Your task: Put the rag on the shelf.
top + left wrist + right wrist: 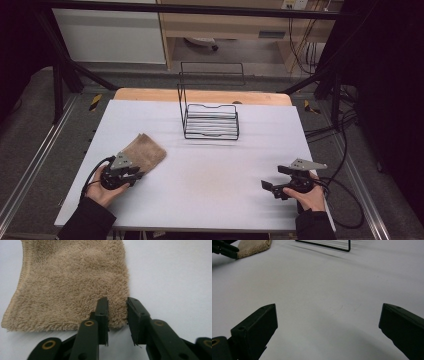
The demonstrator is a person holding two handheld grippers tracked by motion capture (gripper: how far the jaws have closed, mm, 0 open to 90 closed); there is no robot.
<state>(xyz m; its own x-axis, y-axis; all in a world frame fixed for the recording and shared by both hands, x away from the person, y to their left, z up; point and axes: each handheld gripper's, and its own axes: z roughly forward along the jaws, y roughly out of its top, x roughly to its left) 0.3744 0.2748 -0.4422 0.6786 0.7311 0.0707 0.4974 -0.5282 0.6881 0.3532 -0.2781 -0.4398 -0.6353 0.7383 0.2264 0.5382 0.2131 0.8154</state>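
A corner of the tan fleecy cloth (72, 282) is pinched between the left gripper (117, 312) jaws for lifting off the white bench (215, 170); the right gripper (328, 322) jaws are held wide apart.

One brown towel (145, 152), one black wire rack (210, 120), one white table (210, 175), two grippers

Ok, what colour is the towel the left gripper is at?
Light brown, a plain tan with no pattern. The towel shows best in the left gripper view.
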